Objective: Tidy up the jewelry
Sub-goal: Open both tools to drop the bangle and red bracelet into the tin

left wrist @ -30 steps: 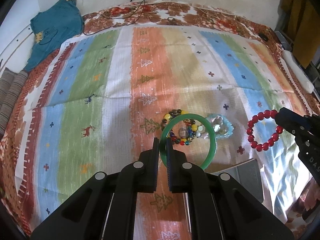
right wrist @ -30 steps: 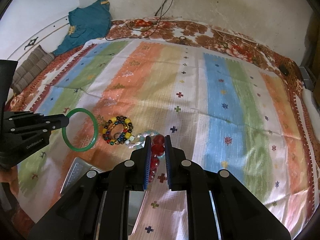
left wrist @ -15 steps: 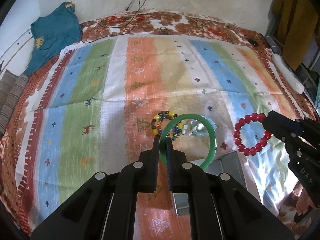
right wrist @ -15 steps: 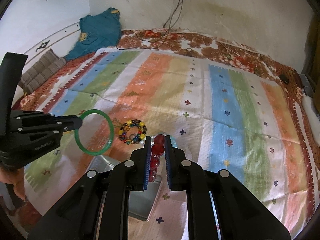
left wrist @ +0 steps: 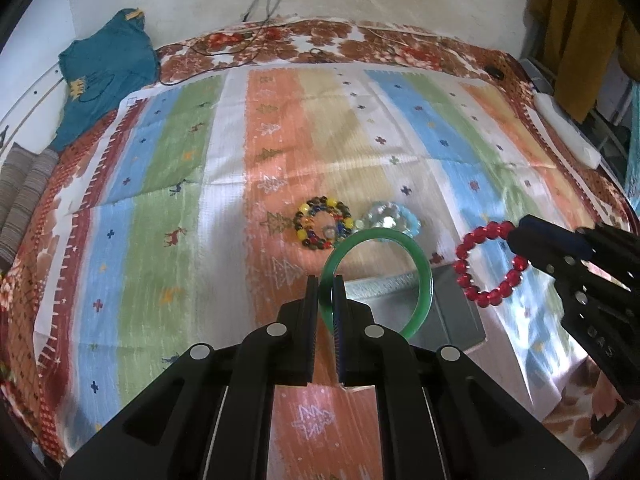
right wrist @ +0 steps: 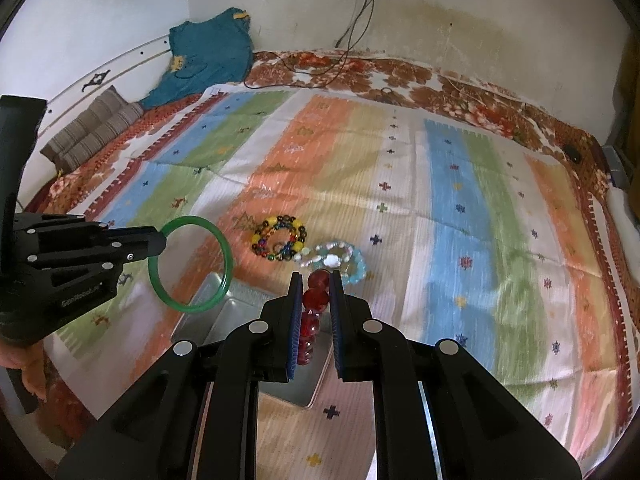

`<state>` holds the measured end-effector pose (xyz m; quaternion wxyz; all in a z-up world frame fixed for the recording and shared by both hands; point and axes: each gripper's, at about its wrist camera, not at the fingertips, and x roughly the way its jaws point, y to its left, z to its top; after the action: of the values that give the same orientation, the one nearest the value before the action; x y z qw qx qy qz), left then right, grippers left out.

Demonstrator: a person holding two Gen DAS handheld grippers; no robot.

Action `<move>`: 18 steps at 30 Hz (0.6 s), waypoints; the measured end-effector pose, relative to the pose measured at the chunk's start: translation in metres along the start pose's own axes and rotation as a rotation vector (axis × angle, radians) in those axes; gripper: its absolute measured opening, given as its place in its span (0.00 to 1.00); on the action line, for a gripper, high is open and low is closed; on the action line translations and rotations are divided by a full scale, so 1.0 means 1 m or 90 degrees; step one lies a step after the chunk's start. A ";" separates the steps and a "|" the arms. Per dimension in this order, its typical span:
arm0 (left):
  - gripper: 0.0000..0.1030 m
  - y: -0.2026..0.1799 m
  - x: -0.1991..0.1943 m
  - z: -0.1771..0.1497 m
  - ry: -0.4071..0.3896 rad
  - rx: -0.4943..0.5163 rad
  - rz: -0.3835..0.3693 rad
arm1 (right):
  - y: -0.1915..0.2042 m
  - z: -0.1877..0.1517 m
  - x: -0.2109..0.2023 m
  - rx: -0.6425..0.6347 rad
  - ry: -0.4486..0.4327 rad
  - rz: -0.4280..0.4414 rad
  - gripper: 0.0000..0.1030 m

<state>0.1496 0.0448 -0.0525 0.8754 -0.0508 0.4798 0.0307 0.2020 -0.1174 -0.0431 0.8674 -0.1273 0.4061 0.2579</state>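
Note:
My left gripper [left wrist: 327,282] is shut on a green bangle [left wrist: 424,272] and holds it in the air over a metal tray [left wrist: 456,312]. It also shows in the right wrist view [right wrist: 158,242] with the bangle [right wrist: 224,248]. My right gripper [right wrist: 316,280] is shut on a red bead bracelet [right wrist: 314,300] above the tray [right wrist: 208,312]; in the left wrist view the gripper [left wrist: 520,228] holds the bracelet [left wrist: 468,256] hanging. A multicolour bead bracelet [left wrist: 320,224] and a pale blue one [left wrist: 394,222] lie on the striped cloth.
The striped cloth [right wrist: 460,200] covers a bed with a floral sheet [right wrist: 400,72]. A teal garment [right wrist: 208,52] and folded striped fabric [right wrist: 92,128] lie at the far left. Cables [right wrist: 352,40] run down the wall. A white bar [left wrist: 568,128] lies at the right edge.
Both grippers have risen and pulled back with their bracelets. The metal tray has come into view beneath them, and the two bracelets on the cloth now lie farther ahead.

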 end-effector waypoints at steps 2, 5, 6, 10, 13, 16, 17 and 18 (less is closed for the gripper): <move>0.07 -0.006 0.000 -0.005 0.009 0.014 -0.004 | -0.002 -0.003 -0.002 -0.011 -0.002 -0.029 0.14; 0.12 -0.010 0.002 -0.010 0.021 0.021 -0.008 | -0.006 -0.006 -0.003 -0.006 0.003 -0.031 0.19; 0.19 -0.011 0.003 -0.011 0.021 0.023 -0.003 | -0.010 -0.007 -0.002 0.001 0.008 -0.028 0.27; 0.29 -0.005 0.002 -0.008 0.016 0.014 0.012 | -0.015 -0.008 0.004 0.010 0.018 -0.035 0.32; 0.33 -0.002 0.003 -0.008 0.018 0.006 0.017 | -0.018 -0.007 0.008 0.018 0.024 -0.034 0.34; 0.39 0.001 0.004 -0.006 0.018 0.001 0.018 | -0.020 -0.006 0.010 0.026 0.027 -0.028 0.38; 0.41 0.002 0.003 -0.005 0.017 -0.002 0.016 | -0.020 -0.005 0.011 0.027 0.028 -0.027 0.39; 0.43 0.002 0.003 -0.005 0.017 -0.005 0.014 | -0.021 -0.005 0.012 0.028 0.030 -0.026 0.41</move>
<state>0.1469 0.0466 -0.0581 0.8683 -0.0491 0.4919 0.0418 0.2171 -0.1323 -0.0553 0.8654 -0.1226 0.4290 0.2280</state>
